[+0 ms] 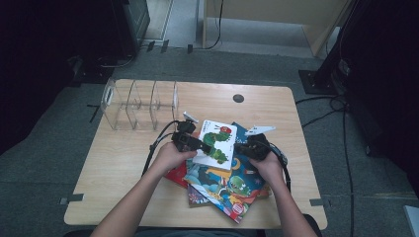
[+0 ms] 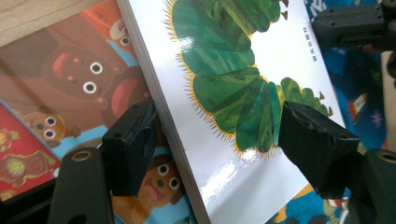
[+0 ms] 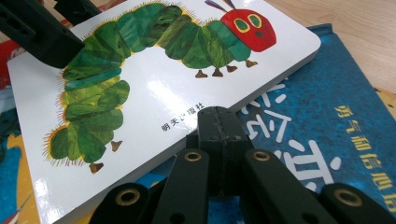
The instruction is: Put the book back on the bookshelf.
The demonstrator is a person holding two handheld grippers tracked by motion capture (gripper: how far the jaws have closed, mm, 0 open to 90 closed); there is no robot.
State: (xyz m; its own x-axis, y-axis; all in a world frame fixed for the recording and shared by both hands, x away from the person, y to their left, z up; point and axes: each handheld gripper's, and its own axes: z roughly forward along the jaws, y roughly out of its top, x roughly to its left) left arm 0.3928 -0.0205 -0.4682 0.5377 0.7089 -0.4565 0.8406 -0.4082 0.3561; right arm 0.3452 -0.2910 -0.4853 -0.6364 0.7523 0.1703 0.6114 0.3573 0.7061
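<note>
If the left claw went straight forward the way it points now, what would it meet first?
Most likely the white caterpillar book: the left claw straddles its edge, jaws apart, one over the cover. Depth is unclear.

The caterpillar board book (image 1: 216,143) is a thick white book with rounded corners and a glossy cover. The cover shows a green segmented caterpillar with a red head, yellow-green eyes and small brown feet, and a short line of black characters near one edge. The book is closed and lies face up on top of a fanned pile of picture books near the middle of the worktop (image 1: 123,163), set askew to the pile. One long side rests over a blue book (image 3: 327,121), the other over a brown-toned cover with cartoon faces (image 2: 79,79).
</note>
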